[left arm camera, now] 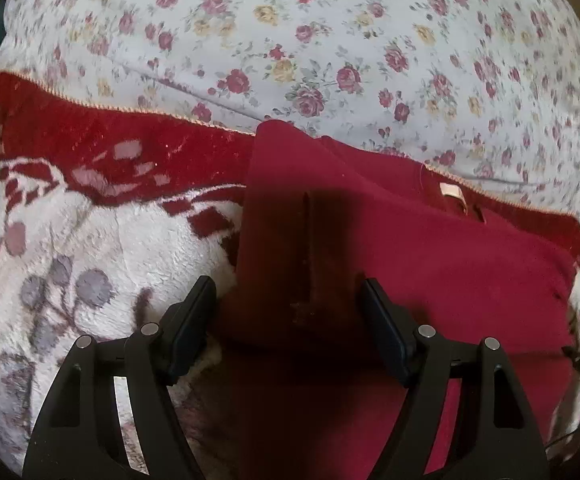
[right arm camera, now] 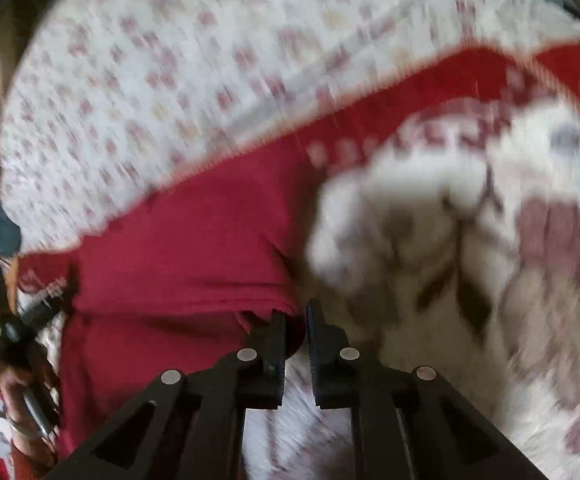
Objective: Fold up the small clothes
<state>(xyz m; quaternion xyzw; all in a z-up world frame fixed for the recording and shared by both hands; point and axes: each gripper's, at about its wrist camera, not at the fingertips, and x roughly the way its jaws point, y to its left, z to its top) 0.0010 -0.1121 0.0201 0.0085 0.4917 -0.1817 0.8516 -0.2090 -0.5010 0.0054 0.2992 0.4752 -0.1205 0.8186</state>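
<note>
A dark red garment (left arm camera: 410, 260) lies on a fleece blanket, with a fold running up its left side. My left gripper (left arm camera: 290, 304) stands wide open over its near edge. The left finger (left arm camera: 194, 320) is over the blanket, the right finger (left arm camera: 386, 332) is over the cloth, and neither pad presses the fabric. In the blurred right wrist view the same garment (right arm camera: 178, 248) spreads to the left. My right gripper (right arm camera: 296, 316) is shut, with a corner of the red cloth pinched in the narrow slit between its fingers.
Under the garment is a white fleece blanket (left arm camera: 90, 240) with a red border and grey-mauve flowers (right arm camera: 470, 320). Beyond it lies a white sheet with small roses (left arm camera: 290, 40) (right arm camera: 170, 80). A person's hand holding the other gripper (right arm camera: 22, 340) shows at the far left.
</note>
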